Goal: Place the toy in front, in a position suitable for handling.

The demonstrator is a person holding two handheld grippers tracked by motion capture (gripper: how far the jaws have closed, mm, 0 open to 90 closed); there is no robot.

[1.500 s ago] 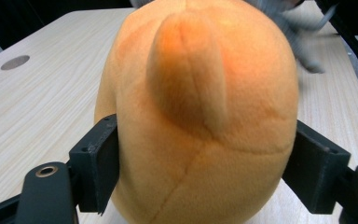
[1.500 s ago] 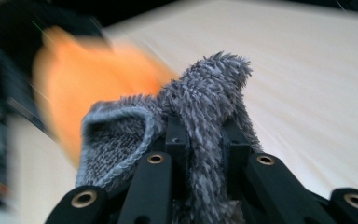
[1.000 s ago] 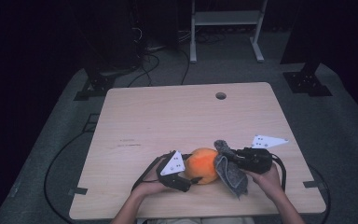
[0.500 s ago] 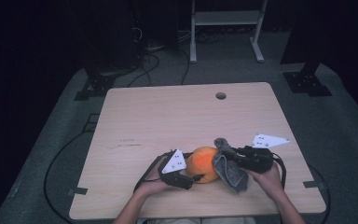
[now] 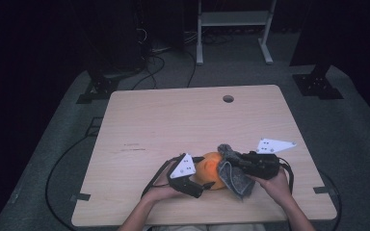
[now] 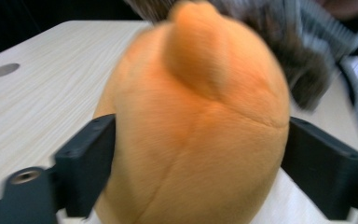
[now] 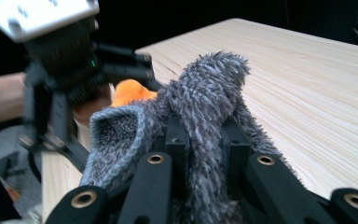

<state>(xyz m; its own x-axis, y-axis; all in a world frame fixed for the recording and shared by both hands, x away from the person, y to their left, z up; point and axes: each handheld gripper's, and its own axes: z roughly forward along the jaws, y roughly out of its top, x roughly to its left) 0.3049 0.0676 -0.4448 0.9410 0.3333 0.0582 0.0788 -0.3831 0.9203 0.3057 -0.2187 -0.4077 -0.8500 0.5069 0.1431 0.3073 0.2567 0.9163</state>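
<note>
Two grippers meet at the table's six o'clock edge. The left gripper, jaws just widened, straddles the orange plush toy without visibly squeezing it. At the toy's three o'clock, the right gripper pinches a grey fuzzy cloth.

Orange plush toy is blurred in the left gripper view and cut off by the bottom edge; whether the jaws beside it press on its sides cannot be told. In the high view the toy is half hidden between the left gripper and the grey cloth. The cloth covers the right gripper's jaw tips in the right gripper view (pinched fold hides the pads). Behind the toy, the cloth is smeared at the top edge. Both forearms are cut by the bottom edge below the toy.
</note>
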